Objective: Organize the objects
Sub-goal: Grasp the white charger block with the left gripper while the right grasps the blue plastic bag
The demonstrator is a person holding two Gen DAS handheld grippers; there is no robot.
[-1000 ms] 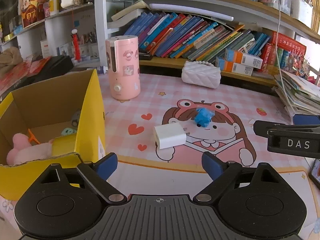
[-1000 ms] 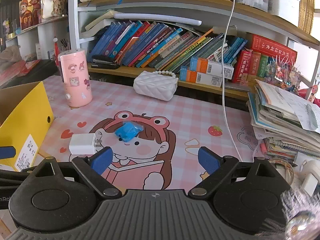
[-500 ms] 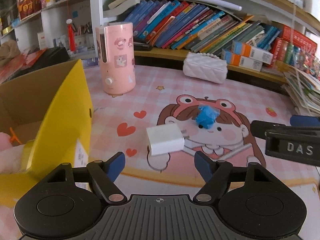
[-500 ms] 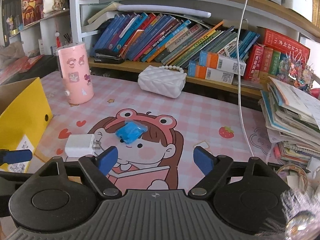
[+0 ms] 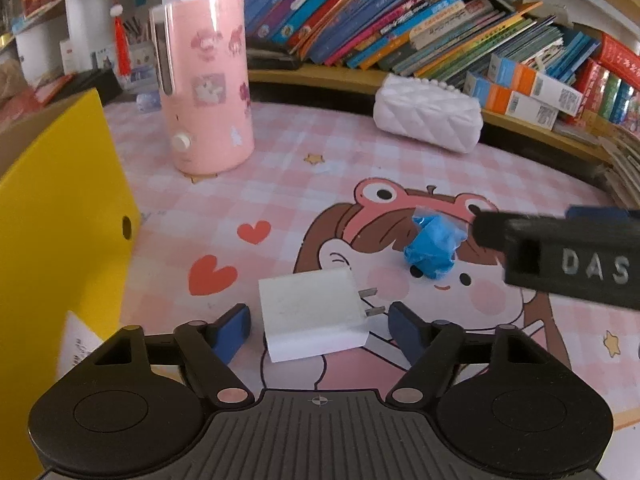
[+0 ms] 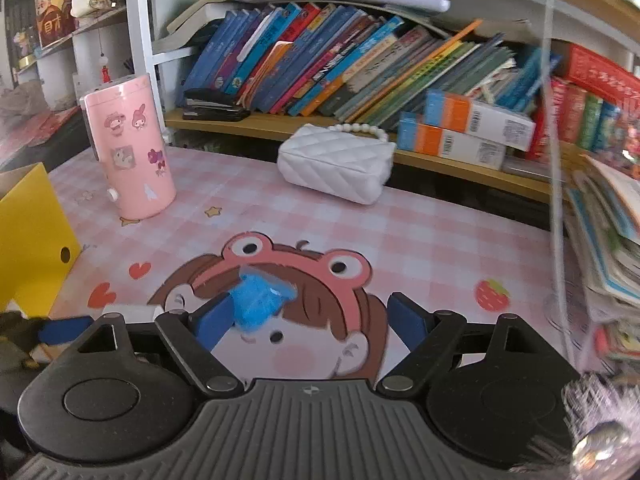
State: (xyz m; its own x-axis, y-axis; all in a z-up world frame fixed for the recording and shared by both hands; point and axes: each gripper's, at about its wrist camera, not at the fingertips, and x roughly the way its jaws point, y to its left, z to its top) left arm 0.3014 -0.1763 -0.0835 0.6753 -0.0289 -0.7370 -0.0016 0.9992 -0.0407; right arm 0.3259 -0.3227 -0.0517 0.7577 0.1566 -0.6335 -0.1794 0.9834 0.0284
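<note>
A white plug adapter (image 5: 316, 313) lies on the pink cartoon mat, prongs pointing right. My left gripper (image 5: 320, 330) is open with a blue pad on each side of the adapter, close but not closed on it. A crumpled blue packet (image 5: 432, 246) lies just beyond; in the right wrist view it (image 6: 260, 300) sits against the left fingertip. My right gripper (image 6: 308, 320) is open around the packet's right side. The right gripper's black body (image 5: 568, 256) shows at the right of the left wrist view. A yellow cardboard box (image 5: 60, 216) stands at the left.
A pink cylindrical humidifier (image 5: 202, 84) stands behind the box. A white quilted purse (image 6: 336, 162) lies at the mat's far edge under a shelf of books (image 6: 340, 68). Stacked books and papers (image 6: 608, 232) crowd the right side.
Both grippers moved forward and down. The left one now straddles the white adapter; the right one has reached the blue packet. The box interior has left the left view.
</note>
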